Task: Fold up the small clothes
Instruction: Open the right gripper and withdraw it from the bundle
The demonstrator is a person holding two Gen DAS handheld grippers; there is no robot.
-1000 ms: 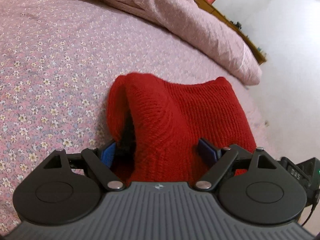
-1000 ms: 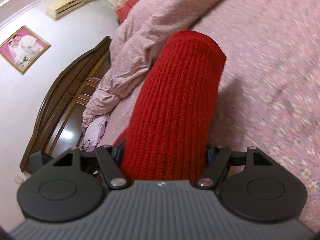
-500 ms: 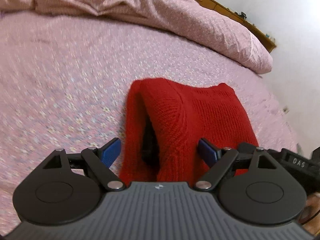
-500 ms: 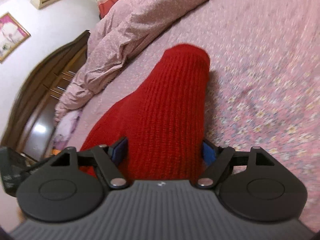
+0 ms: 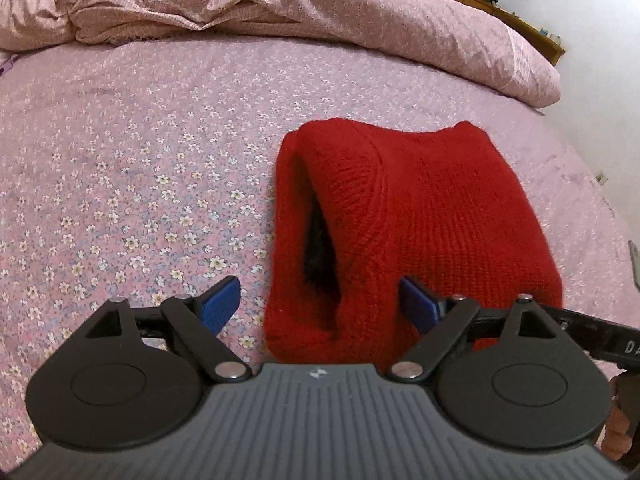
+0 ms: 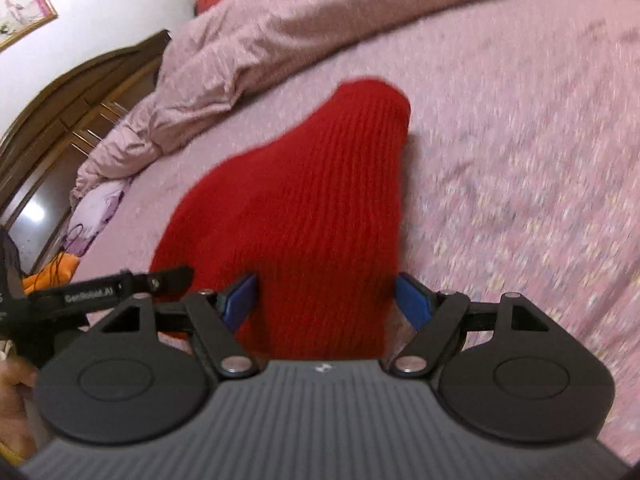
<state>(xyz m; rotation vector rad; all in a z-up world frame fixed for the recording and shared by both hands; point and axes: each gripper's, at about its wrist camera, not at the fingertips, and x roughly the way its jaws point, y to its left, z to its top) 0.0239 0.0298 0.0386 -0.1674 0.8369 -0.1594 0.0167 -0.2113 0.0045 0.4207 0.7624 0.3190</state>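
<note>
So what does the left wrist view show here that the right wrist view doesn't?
Only the left wrist view shows the dark opening in the red knit garment and the left gripper, jaws opening, left pad clear of the knit. Only the right wrist view shows the framed picture, the wooden wardrobe and the right gripper astride the garment. Both show the floral bedsheet and the bunched duvet.

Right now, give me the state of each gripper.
Left gripper: jaws opening around the red knit garment, left pad clear of it.
Right gripper: open, garment between the jaws, no grip.
</note>
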